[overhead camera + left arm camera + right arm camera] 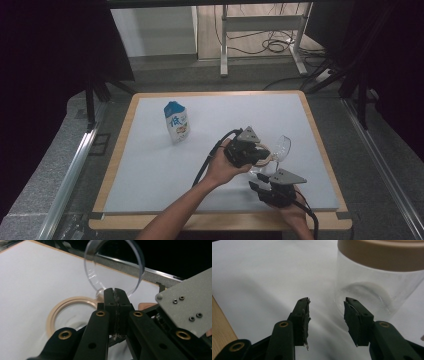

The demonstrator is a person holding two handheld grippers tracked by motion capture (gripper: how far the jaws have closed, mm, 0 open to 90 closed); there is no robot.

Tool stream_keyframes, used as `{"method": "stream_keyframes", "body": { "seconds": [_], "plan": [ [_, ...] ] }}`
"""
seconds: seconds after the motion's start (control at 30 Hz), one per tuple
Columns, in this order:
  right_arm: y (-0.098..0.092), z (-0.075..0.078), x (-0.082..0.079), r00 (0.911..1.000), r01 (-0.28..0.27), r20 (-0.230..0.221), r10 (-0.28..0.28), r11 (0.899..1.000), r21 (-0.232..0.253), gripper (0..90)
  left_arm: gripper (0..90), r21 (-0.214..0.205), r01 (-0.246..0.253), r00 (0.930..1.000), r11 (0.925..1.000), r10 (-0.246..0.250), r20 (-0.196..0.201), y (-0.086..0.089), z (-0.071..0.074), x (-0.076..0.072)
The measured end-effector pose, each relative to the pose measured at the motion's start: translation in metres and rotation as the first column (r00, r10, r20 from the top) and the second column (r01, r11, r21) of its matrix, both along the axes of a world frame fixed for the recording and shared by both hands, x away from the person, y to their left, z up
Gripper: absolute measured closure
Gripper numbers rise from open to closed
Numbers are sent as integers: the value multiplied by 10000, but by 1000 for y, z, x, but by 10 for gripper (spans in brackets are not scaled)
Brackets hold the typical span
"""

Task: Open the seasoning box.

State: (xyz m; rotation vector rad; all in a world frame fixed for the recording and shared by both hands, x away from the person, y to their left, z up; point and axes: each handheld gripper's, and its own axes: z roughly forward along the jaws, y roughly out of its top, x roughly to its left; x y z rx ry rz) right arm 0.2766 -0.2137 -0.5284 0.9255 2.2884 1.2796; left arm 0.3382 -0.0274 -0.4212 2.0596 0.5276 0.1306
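A clear jar [372, 285] with a beige rim [72, 307] stands upright on the white mat, right of centre. Its round clear lid [115, 265] is tipped up on edge beside the rim, and my left gripper [115, 291] is shut on the lid's lower edge. In the high view the left gripper [269, 152] sits over the jar [261, 162], with the lid [283, 146] sticking up to its right. My right gripper [326, 302] is open, low on the mat just left of the jar's base, nothing between its jaws. In the high view it [257, 181] lies near the front edge.
A blue and white pouch [176, 122] stands upright at the mat's left middle. The white mat [165, 170] covers a wooden tabletop whose edge [220, 221] runs along the front. Dark curtains and metal rails flank both sides.
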Motion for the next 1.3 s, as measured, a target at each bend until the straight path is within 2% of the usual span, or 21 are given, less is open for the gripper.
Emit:
{"method": "stream_keyframes", "body": {
  "seconds": [0.17,0.27,0.33,0.4,0.47,0.53,0.67,0.8,1.07,1.23,1.3],
  "plan": [
    [4,0,-1,10000,41,32,-41,10000,73,509,816,-228,-366,9993,9991,368,62,24,-2,-2],
    [5,2,-2,9999,98,98,-99,9999,121,470,713,-367,-758,9966,9964,769,297,43,-7,-7],
    [7,2,-2,9998,82,171,-86,9998,202,439,613,-406,-999,9942,9942,1014,348,53,-11,-9],
    [8,2,-3,9997,112,209,-117,9996,254,422,495,-271,-1223,9916,9921,1233,393,62,-16,-11],
    [10,3,-4,9998,126,171,-132,9994,333,408,443,-211,-1429,9885,9895,1438,472,72,-21,-14],
    [12,3,-4,9998,110,185,-117,9992,395,395,388,-286,-1563,9869,9873,1573,350,82,-26,-16],
    [18,3,-5,9994,186,297,-197,9992,366,348,349,-225,-1947,9799,9806,1954,389,103,-36,-22],
    [24,4,-7,9987,232,444,-244,9993,280,317,335,-350,-2309,9729,9723,2313,63,128,-51,-26],
    [36,7,-10,9977,101,670,-123,9994,330,296,328,-193,-3162,9487,9485,3161,-58,173,-76,-41],
    [52,7,-10,9976,-134,688,108,9992,376,295,325,-286,-3552,9346,9343,3543,-324,194,-90,-43],
    [60,6,-8,9971,-243,727,222,9993,284,295,325,-119,-3678,9293,9298,3670,-408,200,-94,-42]
  ]
}}
